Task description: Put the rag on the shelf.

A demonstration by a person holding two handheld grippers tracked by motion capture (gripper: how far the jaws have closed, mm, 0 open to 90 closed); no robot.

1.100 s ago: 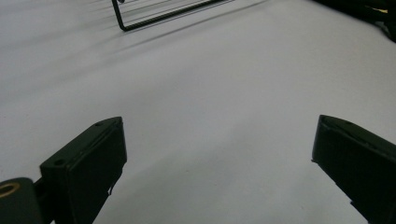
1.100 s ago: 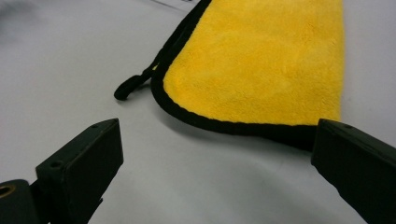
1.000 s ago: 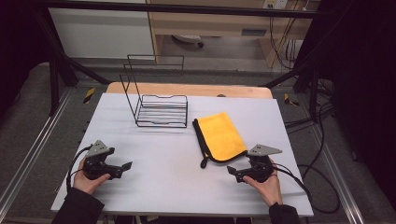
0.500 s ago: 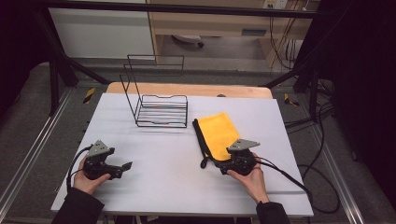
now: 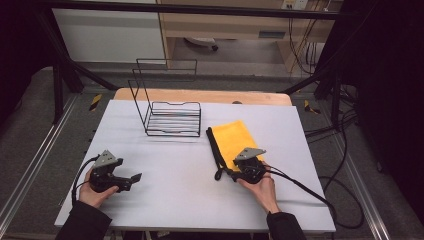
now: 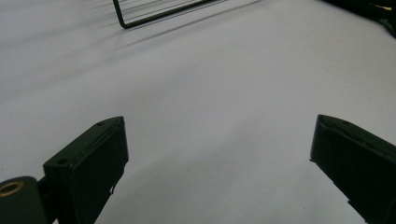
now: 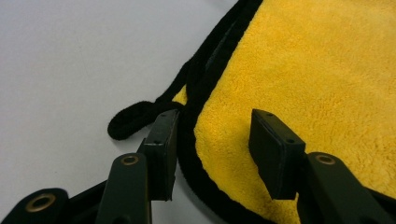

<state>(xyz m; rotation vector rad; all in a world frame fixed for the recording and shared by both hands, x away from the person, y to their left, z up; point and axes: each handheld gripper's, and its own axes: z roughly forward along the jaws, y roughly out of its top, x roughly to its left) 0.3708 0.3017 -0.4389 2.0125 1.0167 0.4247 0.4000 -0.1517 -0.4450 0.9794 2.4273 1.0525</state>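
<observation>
Two grippers over a white table (image 5: 195,195), each held in a hand reaching in from the near edge. Left gripper (image 5: 135,178) low at the near left, gripped from behind by the left hand (image 5: 92,190), pointing toward the table's middle, grey plate on top, cable looping behind. Jaws wide apart in the left gripper view (image 6: 217,154), with bare tabletop between them. Right gripper (image 5: 226,172) at the near right, right hand (image 5: 262,187) behind it with the forearm angled in from the bottom, cable trailing off to the right. Jaws partly open in the right gripper view (image 7: 212,135), straddling the near corner of a yellow cloth (image 7: 317,79) with black trim; one jaw just outside the trim beside a black loop (image 7: 135,119), the other over the yellow pile. Whether either pad touches the fabric, cannot tell. Cloth (image 5: 235,137) flat on the table right of centre. Black wire rack (image 5: 172,117) upright toward the far side, just left of the cloth, nothing in it.
</observation>
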